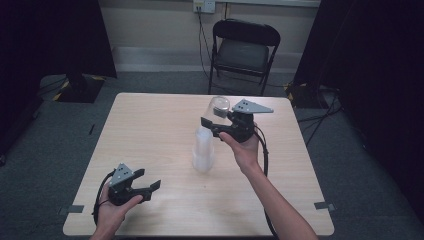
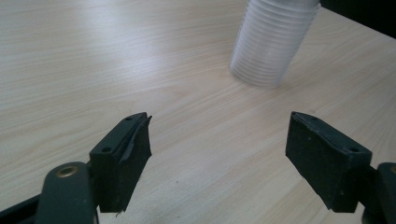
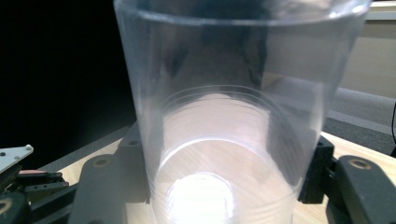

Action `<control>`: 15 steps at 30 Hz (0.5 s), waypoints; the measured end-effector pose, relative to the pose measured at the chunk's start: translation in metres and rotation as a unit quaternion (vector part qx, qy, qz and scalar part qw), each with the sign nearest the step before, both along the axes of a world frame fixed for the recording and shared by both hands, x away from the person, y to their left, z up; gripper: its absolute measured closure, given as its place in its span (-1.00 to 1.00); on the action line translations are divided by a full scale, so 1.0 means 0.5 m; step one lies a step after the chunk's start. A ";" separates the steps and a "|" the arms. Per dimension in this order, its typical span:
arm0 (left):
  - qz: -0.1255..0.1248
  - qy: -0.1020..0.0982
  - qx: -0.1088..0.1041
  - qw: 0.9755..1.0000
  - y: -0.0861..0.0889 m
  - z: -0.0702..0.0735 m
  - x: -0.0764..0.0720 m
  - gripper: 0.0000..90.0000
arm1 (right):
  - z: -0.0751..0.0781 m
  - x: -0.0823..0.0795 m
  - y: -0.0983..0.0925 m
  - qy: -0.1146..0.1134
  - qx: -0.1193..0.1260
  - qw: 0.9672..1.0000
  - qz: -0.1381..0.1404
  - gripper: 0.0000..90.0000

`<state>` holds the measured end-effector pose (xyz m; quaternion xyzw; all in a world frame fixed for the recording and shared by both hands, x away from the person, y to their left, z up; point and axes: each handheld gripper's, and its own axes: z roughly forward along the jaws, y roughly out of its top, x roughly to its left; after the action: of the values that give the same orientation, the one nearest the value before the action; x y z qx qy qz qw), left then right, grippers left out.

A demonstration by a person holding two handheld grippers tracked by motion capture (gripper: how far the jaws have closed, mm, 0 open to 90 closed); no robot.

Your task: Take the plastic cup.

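The clear plastic cup [image 1: 219,106] is pinched between the jaws of the right gripper [image 1: 220,121], lifted above the stack of cups [image 1: 203,149] that stands near the middle of the table [image 1: 150,125]. In the right gripper view the cup [image 3: 233,116] is close up, with a black jaw pressing on each side of its wall and the stack's rim visible through its base.

Far to the left, the left gripper [image 1: 150,186] rests low near the table's front edge, held by the person's left hand [image 1: 112,212] — its jaws stand wide apart with nothing between them. In the left gripper view the stack [image 2: 273,39] stands well ahead, slightly right of the gap.

The table is pale wood grain, bare around the stack. It stands on grey carpet — a black folding chair [image 1: 243,50] sits beyond the far edge, with dark curtains at both sides. The stack stands well clear of every table edge, with open surface left and right.
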<state>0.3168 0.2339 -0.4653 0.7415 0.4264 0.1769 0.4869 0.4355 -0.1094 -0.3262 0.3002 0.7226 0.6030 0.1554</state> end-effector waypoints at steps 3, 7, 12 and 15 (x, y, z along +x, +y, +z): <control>0.006 0.013 -0.012 1.000 0.001 0.002 0.000 -0.57 | 0.002 -0.007 -0.018 0.004 0.002 1.000 -0.007 -0.17; 0.009 0.010 -0.017 1.000 -0.001 0.006 0.001 -0.61 | 0.002 -0.015 -0.040 0.012 0.010 1.000 -0.011 -0.16; 0.004 0.005 -0.018 1.000 -0.007 0.011 -0.001 -0.65 | -0.005 -0.024 -0.065 0.020 0.019 0.999 -0.017 -0.16; -0.006 0.004 -0.016 1.000 -0.015 0.014 0.000 -0.65 | -0.018 -0.033 -0.086 0.030 0.032 0.999 -0.024 -0.16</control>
<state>0.3166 0.2262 -0.4581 0.7368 0.4264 0.1638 0.4984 0.4191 -0.1525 -0.3351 0.3404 0.6998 0.6125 0.1388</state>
